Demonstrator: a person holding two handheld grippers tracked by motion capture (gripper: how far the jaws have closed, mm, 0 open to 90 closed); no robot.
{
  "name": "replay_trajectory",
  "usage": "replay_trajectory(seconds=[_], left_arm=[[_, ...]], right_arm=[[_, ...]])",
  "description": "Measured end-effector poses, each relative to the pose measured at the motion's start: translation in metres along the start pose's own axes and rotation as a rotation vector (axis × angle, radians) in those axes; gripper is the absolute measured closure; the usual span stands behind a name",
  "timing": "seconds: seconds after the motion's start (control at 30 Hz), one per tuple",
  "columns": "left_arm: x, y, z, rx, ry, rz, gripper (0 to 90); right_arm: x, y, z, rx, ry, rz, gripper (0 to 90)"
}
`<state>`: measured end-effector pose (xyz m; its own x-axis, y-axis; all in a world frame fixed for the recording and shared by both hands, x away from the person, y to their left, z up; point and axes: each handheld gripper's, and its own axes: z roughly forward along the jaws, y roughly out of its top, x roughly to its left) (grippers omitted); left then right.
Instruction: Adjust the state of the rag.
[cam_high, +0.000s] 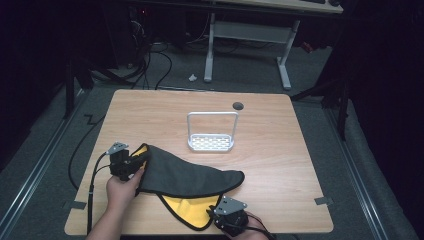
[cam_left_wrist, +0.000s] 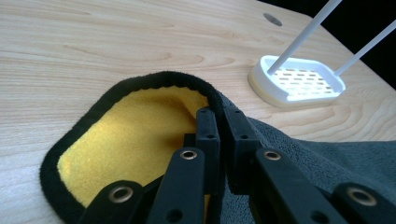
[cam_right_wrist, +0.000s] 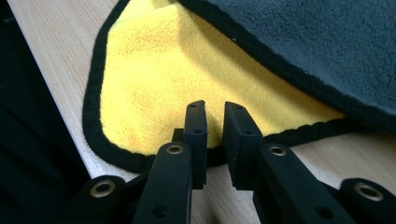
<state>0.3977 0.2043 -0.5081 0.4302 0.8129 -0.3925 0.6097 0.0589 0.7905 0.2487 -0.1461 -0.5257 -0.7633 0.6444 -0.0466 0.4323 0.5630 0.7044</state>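
The cloth (cam_high: 187, 177) seems soft, light and floppy; its black edge is the best place to hold. It is grey outside, yellow inside, lying at six o'clock on the tabletop (cam_high: 150, 107). The left gripper (cam_high: 136, 161) pinches its edge. The right gripper (cam_right_wrist: 214, 116) stands narrowly apart, holding nothing.

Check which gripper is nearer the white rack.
Left. The left gripper sits left of and below the white rack, clamping the cloth; the right gripper is at the table's near edge.
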Motion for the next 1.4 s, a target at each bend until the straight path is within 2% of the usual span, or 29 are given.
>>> replay_trajectory(seconds=[0.1, 0.17, 0.23, 0.33, 0.4, 0.43, 0.47, 0.53, 0.57, 0.6, 0.7, 0.77, 0.8, 0.83, 0.87, 0.9, 0.97, 1.03, 1.1, 1.17, 1.27, 1.33, 1.37, 1.4], left_arm=[[-0.002, 0.002, -0.004, -0.001, -0.002, -0.013, 85.0], [-0.001, 0.002, -0.001, 0.02, -0.004, -0.023, 84.7], [-0.001, -0.001, 0.004, 0.041, 0.002, -0.027, 82.9], [-0.002, -0.007, 0.008, 0.054, -0.017, -0.045, 72.3], [-0.009, -0.013, 0.003, 0.053, -0.025, -0.021, 67.7], [-0.013, -0.017, 0.0, 0.054, -0.043, -0.015, 66.3], [-0.02, -0.022, -0.004, 0.065, -0.066, -0.001, 64.0], [-0.037, -0.035, -0.011, 0.085, -0.101, 0.032, 61.0], [-0.047, -0.044, -0.015, 0.093, -0.128, 0.045, 60.1], [-0.056, -0.052, -0.018, 0.104, -0.138, 0.067, 58.8], [-0.079, -0.071, -0.026, 0.128, -0.146, 0.138, 54.5], [-0.087, -0.079, -0.028, 0.134, -0.142, 0.164, 52.4], [-0.091, -0.082, -0.026, 0.154, -0.148, 0.175, 52.1], [-0.096, -0.084, -0.022, 0.193, -0.131, 0.208, 51.4], [-0.099, -0.085, -0.019, 0.212, -0.109, 0.23, 51.8], [-0.103, -0.088, -0.015, 0.214, -0.079, 0.275, 53.5], [-0.108, -0.088, -0.014, 0.224, -0.045, 0.328, 62.8], [-0.109, -0.087, -0.013, 0.238, -0.065, 0.313, 80.4], [-0.111, -0.086, -0.016, 0.227, -0.075, 0.317, 89.7], [-0.114, -0.08, -0.024, 0.206, -0.093, 0.307, 89.9], [-0.118, -0.063, -0.038, 0.128, -0.119, 0.3, 90.0], [-0.119, -0.052, -0.041, 0.096, -0.136, 0.292, 90.0], [-0.12, -0.049, -0.04, 0.103, -0.152, 0.293, 89.9], [-0.126, -0.051, -0.036, 0.115, -0.168, 0.319, 89.9]], right_arm=[[-0.007, -0.007, -0.009, 0.018, -0.023, 0.03, 82.9], [-0.016, -0.015, -0.019, 0.042, -0.06, 0.035, 83.3], [-0.029, -0.026, -0.03, 0.051, -0.108, 0.073, 83.6], [-0.052, -0.042, -0.046, 0.066, -0.208, 0.131, 84.3], [-0.07, -0.051, -0.054, 0.082, -0.296, 0.164, 84.3], [-0.077, -0.054, -0.057, 0.089, -0.331, 0.183, 84.5], [-0.083, -0.056, -0.059, 0.088, -0.342, 0.208, 84.5], [-0.091, -0.061, -0.062, 0.071, -0.349, 0.251, 84.4], [-0.092, -0.062, -0.062, 0.061, -0.347, 0.264, 84.3], [-0.093, -0.062, -0.063, 0.06, -0.35, 0.269, 83.4], [-0.09, -0.059, -0.063, 0.044, -0.362, 0.265, 81.6], [-0.085, -0.055, -0.065, 0.018, -0.355, 0.267, 80.3], [-0.082, -0.054, -0.065, 0.006, -0.348, 0.262, 79.7], [-0.078, -0.052, -0.064, -0.003, -0.331, 0.261, 78.8], [-0.073, -0.05, -0.063, -0.013, -0.294, 0.264, 77.4], [-0.069, -0.048, -0.061, -0.016, -0.272, 0.265, 76.4], [-0.059, -0.046, -0.055, 0.0, -0.238, 0.244, 74.7], [-0.05, -0.044, -0.05, 0.022, -0.211, 0.204, 74.8], [-0.046, -0.044, -0.047, 0.045, -0.224, 0.167, 75.7], [-0.049, -0.046, -0.05, 0.057, -0.215, 0.186, 77.2], [-0.057, -0.055, -0.06, 0.062, -0.232, 0.208, 77.8], [-0.062, -0.062, -0.066, 0.063, -0.253, 0.22, 78.1], [-0.066, -0.067, -0.071, 0.066, -0.272, 0.236, 78.2], [-0.069, -0.07, -0.073, 0.065, -0.279, 0.249, 78.3]])
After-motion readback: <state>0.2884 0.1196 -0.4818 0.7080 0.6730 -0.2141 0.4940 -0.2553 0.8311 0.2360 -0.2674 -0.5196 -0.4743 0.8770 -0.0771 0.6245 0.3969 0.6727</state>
